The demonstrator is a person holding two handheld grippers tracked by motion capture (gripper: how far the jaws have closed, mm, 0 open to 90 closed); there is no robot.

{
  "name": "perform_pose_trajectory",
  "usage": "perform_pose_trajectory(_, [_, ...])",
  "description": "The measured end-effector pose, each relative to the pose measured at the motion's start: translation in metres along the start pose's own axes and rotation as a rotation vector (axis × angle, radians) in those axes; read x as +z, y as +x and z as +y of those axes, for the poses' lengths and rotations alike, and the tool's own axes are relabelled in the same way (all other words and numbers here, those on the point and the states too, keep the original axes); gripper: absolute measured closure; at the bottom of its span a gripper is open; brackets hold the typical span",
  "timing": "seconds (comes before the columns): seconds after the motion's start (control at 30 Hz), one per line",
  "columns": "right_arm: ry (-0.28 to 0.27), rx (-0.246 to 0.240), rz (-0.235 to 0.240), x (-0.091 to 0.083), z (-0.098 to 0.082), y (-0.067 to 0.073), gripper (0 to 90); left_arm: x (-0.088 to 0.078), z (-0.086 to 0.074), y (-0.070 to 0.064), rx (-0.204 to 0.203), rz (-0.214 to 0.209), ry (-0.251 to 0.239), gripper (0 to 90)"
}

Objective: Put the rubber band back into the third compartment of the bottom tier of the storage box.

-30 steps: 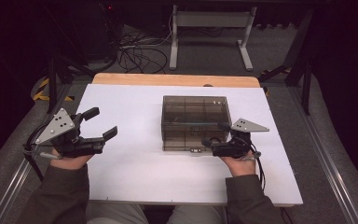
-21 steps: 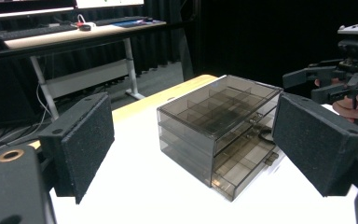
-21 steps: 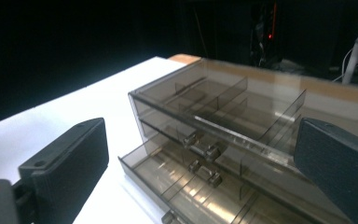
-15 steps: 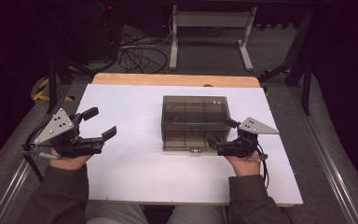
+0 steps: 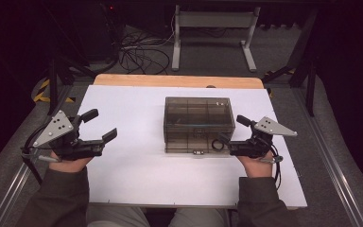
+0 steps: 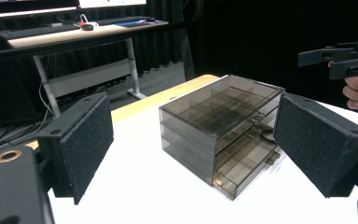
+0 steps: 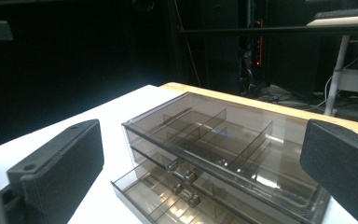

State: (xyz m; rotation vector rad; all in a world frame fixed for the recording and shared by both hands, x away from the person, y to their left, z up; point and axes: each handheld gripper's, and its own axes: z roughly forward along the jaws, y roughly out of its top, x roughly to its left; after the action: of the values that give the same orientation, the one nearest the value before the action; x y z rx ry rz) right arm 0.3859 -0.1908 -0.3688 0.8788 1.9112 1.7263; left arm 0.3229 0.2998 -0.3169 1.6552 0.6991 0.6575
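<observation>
A smoky clear drawer box (image 5: 197,124) sits in the middle of the white table (image 5: 132,179), its bottom drawer (image 7: 168,198) pulled slightly out. The right gripper (image 5: 231,133) is just beside the box's right front corner; its jaws have just been opening and now stand spread, gripping nothing. A small dark ring (image 5: 217,144), possibly a cable loop, lies near that corner. The left gripper (image 5: 99,125) hovers well left of the box, jaws spread.

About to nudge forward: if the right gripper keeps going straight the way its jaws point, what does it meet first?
Most likely the smoky drawer box: the right gripper, jaws open, aims at its front corner, where the bottom drawer sticks out. Depth is hard to judge, so it might only graze that drawer.
</observation>
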Motion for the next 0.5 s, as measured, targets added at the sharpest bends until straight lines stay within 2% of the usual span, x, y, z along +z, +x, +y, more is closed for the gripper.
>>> perform_pose_trajectory(0.5, [-0.057,0.013,-0.020,-0.024,0.010,-0.010,0.0,0.000,0.000,-0.001,0.001,-0.005,0.002,12.0])
